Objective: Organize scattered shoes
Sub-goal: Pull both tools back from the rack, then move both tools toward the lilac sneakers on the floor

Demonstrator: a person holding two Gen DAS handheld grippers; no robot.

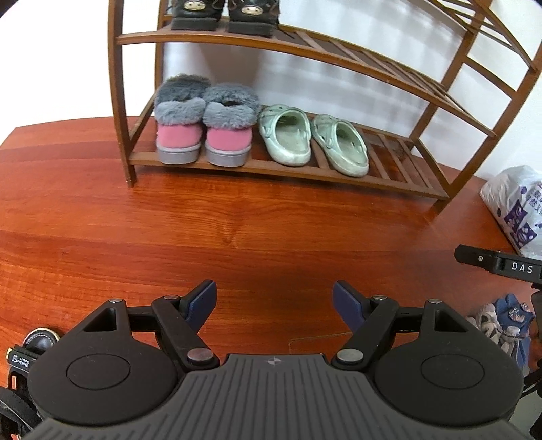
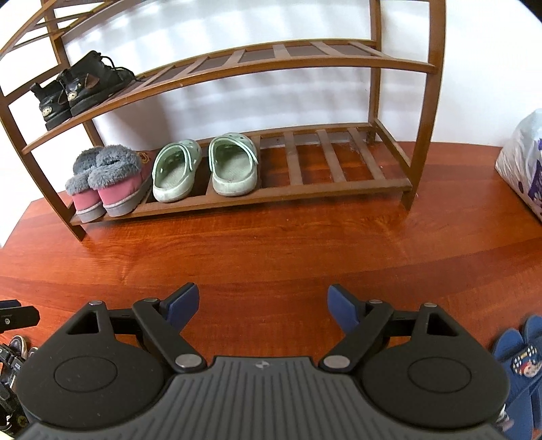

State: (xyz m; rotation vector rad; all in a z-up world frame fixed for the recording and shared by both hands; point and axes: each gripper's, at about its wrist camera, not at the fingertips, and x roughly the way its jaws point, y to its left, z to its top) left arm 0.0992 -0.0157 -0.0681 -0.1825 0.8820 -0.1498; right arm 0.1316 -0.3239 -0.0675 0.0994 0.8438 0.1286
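Note:
A wooden shoe rack [image 1: 271, 169] [image 2: 338, 184] stands against the white wall. Its bottom shelf holds pink slippers with grey fur [image 1: 203, 128] [image 2: 108, 182] and pale green clogs [image 1: 311, 138] [image 2: 203, 166]. Black boots [image 1: 223, 13] [image 2: 78, 88] stand on the shelf above. My left gripper [image 1: 274, 301] is open and empty above the floor. My right gripper [image 2: 262, 304] is open and empty too. A black sandal [image 1: 30, 342] [image 2: 10, 358] lies on the floor at the left. Blue shoes [image 1: 508, 321] [image 2: 521, 358] lie on the floor at the right.
A white plastic bag with purple print [image 1: 518, 206] [image 2: 525, 162] lies on the red wooden floor [image 1: 237, 230] right of the rack. The right part of the bottom shelf [image 2: 332, 159] holds no shoes. The right gripper's body [image 1: 501, 264] shows at the left wrist view's right edge.

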